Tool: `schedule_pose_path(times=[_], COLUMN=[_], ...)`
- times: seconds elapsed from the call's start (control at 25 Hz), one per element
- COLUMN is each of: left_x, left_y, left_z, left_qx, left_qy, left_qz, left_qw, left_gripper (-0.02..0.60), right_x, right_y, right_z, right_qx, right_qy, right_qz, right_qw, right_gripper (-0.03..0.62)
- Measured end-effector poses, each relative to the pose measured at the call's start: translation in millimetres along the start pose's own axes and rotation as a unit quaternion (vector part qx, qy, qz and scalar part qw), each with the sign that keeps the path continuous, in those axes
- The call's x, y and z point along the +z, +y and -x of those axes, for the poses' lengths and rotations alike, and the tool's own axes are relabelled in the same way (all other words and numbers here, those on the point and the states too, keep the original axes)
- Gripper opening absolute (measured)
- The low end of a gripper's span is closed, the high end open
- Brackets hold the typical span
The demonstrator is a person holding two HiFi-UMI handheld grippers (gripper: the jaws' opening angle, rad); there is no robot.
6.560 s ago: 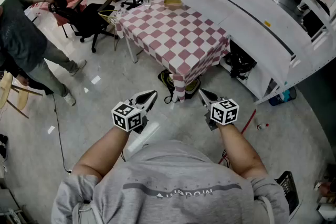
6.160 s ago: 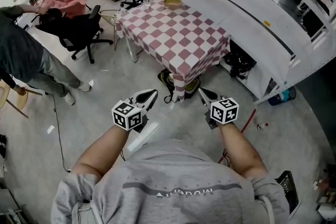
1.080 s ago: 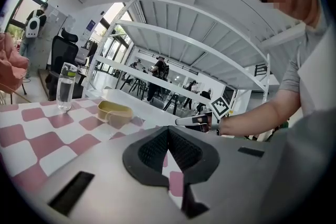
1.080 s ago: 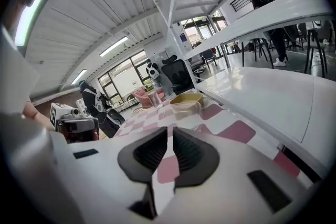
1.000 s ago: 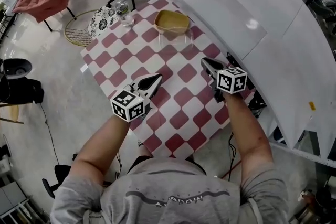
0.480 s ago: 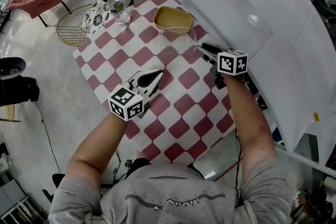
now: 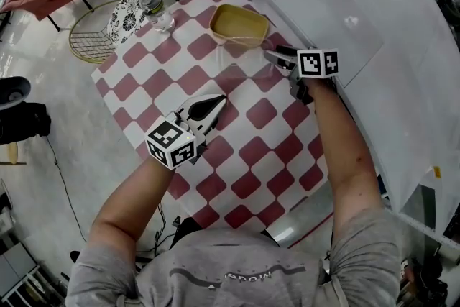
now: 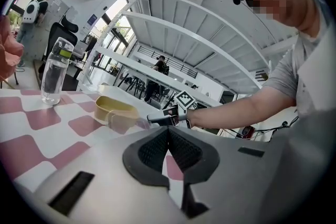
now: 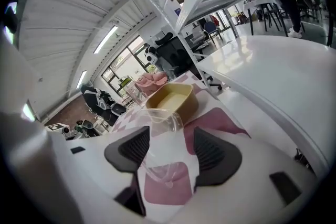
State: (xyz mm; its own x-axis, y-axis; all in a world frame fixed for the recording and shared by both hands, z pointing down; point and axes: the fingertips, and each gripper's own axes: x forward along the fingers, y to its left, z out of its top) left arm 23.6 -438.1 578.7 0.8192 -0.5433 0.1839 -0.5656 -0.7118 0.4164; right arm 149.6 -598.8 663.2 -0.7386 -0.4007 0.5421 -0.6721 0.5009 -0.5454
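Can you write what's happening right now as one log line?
left gripper: shut, empty, over checkered table | right gripper: open, jaws around clear cup | cup: upright beside yellow bowl

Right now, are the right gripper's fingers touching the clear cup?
Cannot tell. Right gripper view: clear cup stands between the open fingers; gap on one side, its wall overlaps the other finger.

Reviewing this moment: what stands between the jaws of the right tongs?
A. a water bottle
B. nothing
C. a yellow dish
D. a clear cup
D: the right gripper view shows the clear cup standing on the checked cloth between the open jaws of the right tongs, with the yellow dish lying beyond it.
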Motion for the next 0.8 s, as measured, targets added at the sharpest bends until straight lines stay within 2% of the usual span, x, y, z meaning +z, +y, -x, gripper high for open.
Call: schedule_pose_path(times=[0.28,0.52,0.64,0.72,0.8], left_x=[0,-5,-5,-5,-4], left_y=[7,15,15,16,16], left_z=[-4,-2,-2,-1,0], left_qx=[-0.005,-0.003,-0.001,-0.001,-0.001], left_qy=[-0.004,-0.003,-0.004,-0.005,-0.006], left_qz=[0.008,0.016,0.018,0.019,0.019], left_qw=[0.9999,0.9999,0.9998,0.9998,0.9998], left_gripper=[0.012,0.012,0.012,0.012,0.012], right_x=[-1,-5,-11,-10,-6], right_y=[-3,0,8,21,38], right_z=[-18,-28,-27,-23,-16], right_qx=[0.033,0.038,0.057,0.087,0.121], right_qy=[0.036,0.069,0.082,0.068,0.043], right_qz=[-0.014,0.004,0.006,-0.009,-0.028], right_qw=[0.999,0.997,0.995,0.994,0.991], right_gripper=[0.258,0.254,0.145,0.080,0.044])
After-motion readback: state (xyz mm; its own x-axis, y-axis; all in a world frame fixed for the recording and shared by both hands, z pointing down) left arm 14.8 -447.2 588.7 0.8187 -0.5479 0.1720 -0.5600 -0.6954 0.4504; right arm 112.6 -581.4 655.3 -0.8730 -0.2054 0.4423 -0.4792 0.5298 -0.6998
